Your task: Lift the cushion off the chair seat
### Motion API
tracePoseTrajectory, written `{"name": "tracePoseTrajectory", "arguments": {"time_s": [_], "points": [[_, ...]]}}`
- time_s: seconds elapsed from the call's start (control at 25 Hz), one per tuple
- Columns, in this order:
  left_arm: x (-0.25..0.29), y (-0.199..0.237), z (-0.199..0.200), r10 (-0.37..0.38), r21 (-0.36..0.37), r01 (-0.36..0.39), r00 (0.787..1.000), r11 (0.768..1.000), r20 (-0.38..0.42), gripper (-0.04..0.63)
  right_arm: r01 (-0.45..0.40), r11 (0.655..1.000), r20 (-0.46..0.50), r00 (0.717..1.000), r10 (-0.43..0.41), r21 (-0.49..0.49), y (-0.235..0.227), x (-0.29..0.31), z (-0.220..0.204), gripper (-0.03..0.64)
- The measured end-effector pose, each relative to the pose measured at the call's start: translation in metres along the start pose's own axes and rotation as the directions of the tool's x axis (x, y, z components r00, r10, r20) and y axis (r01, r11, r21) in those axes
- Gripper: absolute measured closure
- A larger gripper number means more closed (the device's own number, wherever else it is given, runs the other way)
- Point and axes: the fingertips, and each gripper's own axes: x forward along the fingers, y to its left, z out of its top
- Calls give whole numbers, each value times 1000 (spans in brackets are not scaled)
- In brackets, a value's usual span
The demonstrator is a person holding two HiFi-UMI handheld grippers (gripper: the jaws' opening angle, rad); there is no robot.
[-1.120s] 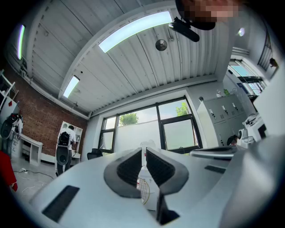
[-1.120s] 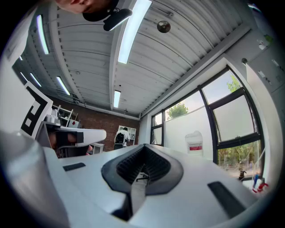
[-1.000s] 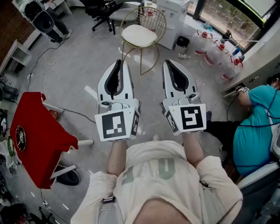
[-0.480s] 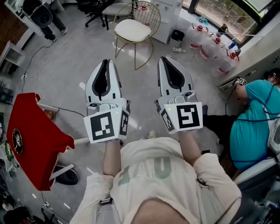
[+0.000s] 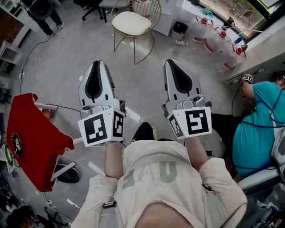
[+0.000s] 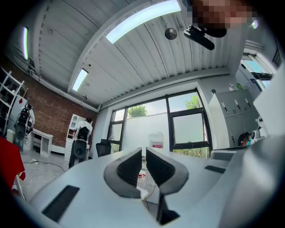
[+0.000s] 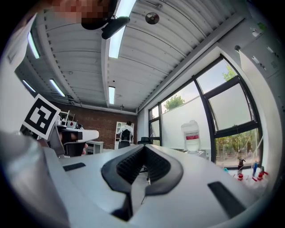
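A white round cushion (image 5: 130,23) lies on the seat of a gold wire chair (image 5: 143,10) at the top of the head view, well beyond both grippers. My left gripper (image 5: 98,63) and right gripper (image 5: 171,61) are held side by side over the grey floor, pointing toward the chair. Both are shut with nothing between the jaws. In the left gripper view the left gripper (image 6: 143,152) has part of the chair's wire back (image 6: 147,180) showing past it. The right gripper (image 7: 144,148) points at the far windows.
A red cloth-covered stand (image 5: 33,138) is at my left. A person in a teal shirt (image 5: 262,120) crouches at the right by a counter. Water jugs (image 5: 222,46) and a black bin (image 5: 179,29) stand right of the chair. Cables trail on the floor at left.
Both grippers have sunk slightly and the left one has slid leftward in the head view. The chair now sits higher in that view. A dark shoe has appeared between the arms.
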Motion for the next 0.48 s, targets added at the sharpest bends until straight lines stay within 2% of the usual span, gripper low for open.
{"name": "tracePoseTrajectory", "arguments": {"time_s": [0.16, 0.28, 0.36, 0.48], "points": [[13, 2, -12, 5, 14, -5, 1000, 1000, -6, 555, 10, 1000, -34, 999, -9, 25, -16, 7, -18, 601], [32, 7, -13, 9, 15, -9, 1000, 1000, -4, 555, 2, 1000, -39, 999, -3, -19, -23, 20, -18, 601], [48, 8, -18, -5, 30, 5, 1000, 1000, -1, 555, 26, 998, -20, 999, -27, -59, -35, 33, -16, 600], [85, 13, -30, -39, 69, 39, 999, 997, 7, 555, 59, 997, 32, 998, -58, -54, -49, 64, -20, 600]]}}
